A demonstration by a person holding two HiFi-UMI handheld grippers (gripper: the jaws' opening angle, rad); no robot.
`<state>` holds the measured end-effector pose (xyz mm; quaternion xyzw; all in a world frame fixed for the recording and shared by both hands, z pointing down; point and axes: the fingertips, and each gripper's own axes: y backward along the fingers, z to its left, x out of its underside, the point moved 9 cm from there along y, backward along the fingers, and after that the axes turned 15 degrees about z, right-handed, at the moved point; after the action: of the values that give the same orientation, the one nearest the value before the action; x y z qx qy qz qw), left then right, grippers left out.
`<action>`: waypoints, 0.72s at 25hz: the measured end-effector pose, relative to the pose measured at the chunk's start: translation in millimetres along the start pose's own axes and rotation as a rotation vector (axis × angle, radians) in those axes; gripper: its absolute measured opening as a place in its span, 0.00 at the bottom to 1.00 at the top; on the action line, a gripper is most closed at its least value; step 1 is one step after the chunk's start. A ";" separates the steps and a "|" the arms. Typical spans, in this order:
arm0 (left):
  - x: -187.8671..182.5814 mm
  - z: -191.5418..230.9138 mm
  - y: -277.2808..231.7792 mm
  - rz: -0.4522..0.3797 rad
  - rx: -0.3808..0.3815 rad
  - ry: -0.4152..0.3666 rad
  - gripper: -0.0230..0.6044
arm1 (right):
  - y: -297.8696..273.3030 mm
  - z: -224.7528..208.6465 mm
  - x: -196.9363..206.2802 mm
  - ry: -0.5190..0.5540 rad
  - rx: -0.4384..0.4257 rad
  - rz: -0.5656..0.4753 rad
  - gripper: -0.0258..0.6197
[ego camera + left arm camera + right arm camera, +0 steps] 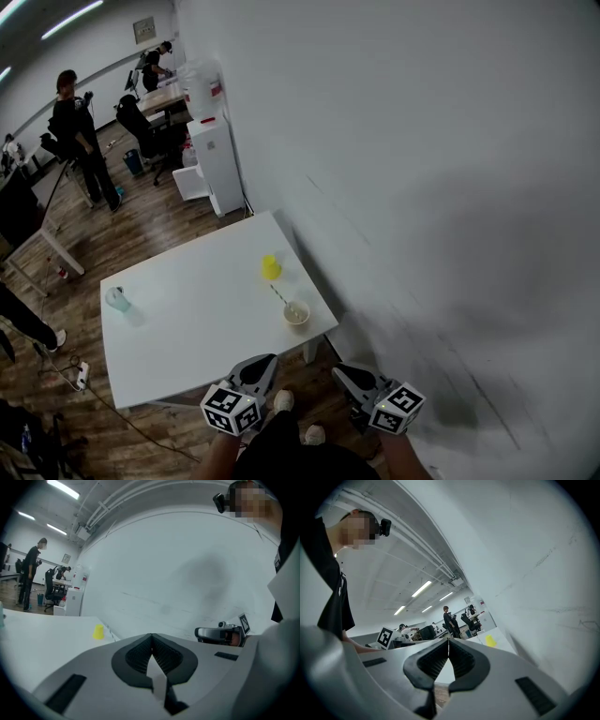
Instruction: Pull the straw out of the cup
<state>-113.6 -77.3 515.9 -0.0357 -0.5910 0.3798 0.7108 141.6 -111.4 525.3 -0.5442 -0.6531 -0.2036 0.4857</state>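
A pale cup stands near the white table's front right corner, with a striped straw leaning out of it to the upper left. Behind it sits an upside-down yellow cup, also seen in the left gripper view and the right gripper view. My left gripper and right gripper hang just short of the table's near edge, well apart from the cup. Both pairs of jaws are closed on nothing, left gripper and right gripper.
A clear bluish cup stands at the table's left side. A white wall runs along the table's right edge. People, desks and chairs are far off across the wooden floor. A power strip with a cable lies left of the table.
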 end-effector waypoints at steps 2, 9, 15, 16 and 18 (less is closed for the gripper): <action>-2.2 7.0 -7.5 0.005 -0.002 -0.002 0.06 | -6.7 -3.9 -1.7 -0.001 0.004 0.000 0.07; -14.7 38.0 -38.8 0.025 0.040 -0.004 0.06 | -35.0 -23.9 -7.0 0.026 0.082 0.018 0.07; -28.8 71.1 -64.1 0.042 0.019 0.008 0.06 | -54.5 -40.8 -20.4 0.029 0.115 0.025 0.07; -30.6 76.4 -68.6 0.044 0.016 0.014 0.06 | -56.6 -43.3 -22.1 0.026 0.121 0.026 0.07; -33.5 87.2 -77.6 0.045 0.010 0.028 0.06 | -60.5 -48.7 -24.6 0.021 0.132 0.027 0.07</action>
<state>-151.0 -186.6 553.6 -0.0505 -0.5782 0.3980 0.7104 105.2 -182.4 541.8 -0.5175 -0.6527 -0.1589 0.5301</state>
